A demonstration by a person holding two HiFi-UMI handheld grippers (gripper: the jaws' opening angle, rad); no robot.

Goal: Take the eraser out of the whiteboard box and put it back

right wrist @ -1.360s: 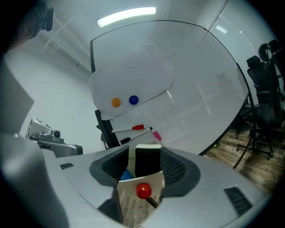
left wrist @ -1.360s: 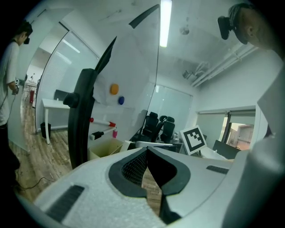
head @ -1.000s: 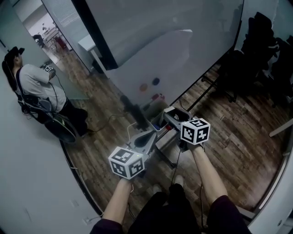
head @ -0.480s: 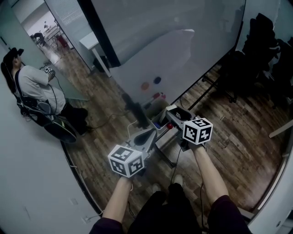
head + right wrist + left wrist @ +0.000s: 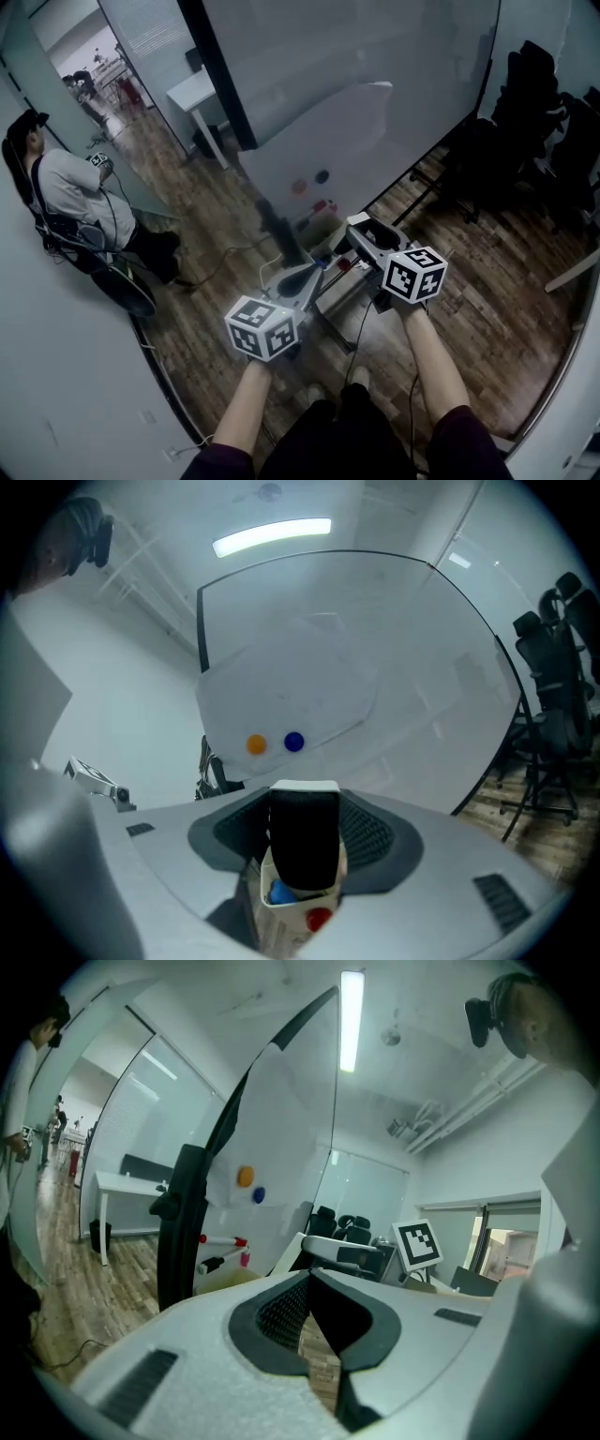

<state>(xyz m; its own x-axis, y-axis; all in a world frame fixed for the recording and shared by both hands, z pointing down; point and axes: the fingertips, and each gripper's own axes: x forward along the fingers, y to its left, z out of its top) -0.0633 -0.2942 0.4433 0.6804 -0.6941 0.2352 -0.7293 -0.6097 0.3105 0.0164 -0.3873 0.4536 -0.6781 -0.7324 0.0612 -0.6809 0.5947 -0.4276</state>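
The right claw [image 5: 303, 829] is clamped on the flanks of the black felt eraser with a white back [image 5: 302, 850], which stands with its long axis upright. Directly beneath its lower end sits the small white open-topped whiteboard box [image 5: 265, 892], with a blue marker cap [image 5: 279, 891] and a red marker cap [image 5: 318, 918] inside, so I judge the coming move to be straight up or down. The eraser's body hides whether its foot is inside the rim. The left claw [image 5: 309, 1277] is pressed together and empty, farther off to the left. In the head view the box is too small to make out.
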